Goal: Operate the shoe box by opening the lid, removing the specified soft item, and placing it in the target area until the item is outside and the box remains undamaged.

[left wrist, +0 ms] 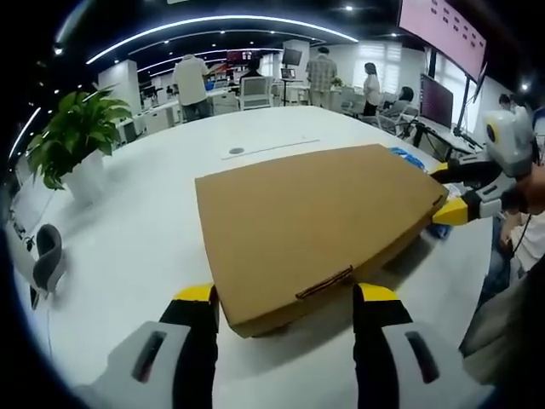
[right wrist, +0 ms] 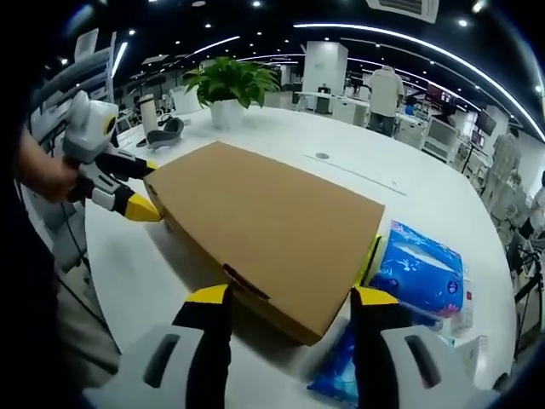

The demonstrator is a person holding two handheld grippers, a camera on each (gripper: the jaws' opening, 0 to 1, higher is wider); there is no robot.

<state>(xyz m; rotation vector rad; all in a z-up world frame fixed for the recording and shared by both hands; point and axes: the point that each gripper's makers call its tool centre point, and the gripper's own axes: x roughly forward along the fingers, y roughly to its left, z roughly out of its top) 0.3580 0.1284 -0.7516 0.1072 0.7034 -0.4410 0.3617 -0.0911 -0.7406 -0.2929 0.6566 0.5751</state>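
Both claws (left wrist: 289, 298) (right wrist: 289, 298) at box (left wrist: 315, 217) edges

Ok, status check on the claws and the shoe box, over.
Both claws open, at opposite ends of the shoe box. Lid closed. Blue soft packs beside box.

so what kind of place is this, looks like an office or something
Most likely an open-plan office: a big white table holds the cardboard box, with a potted plant, desks with monitors and people standing behind, under strip ceiling lights.
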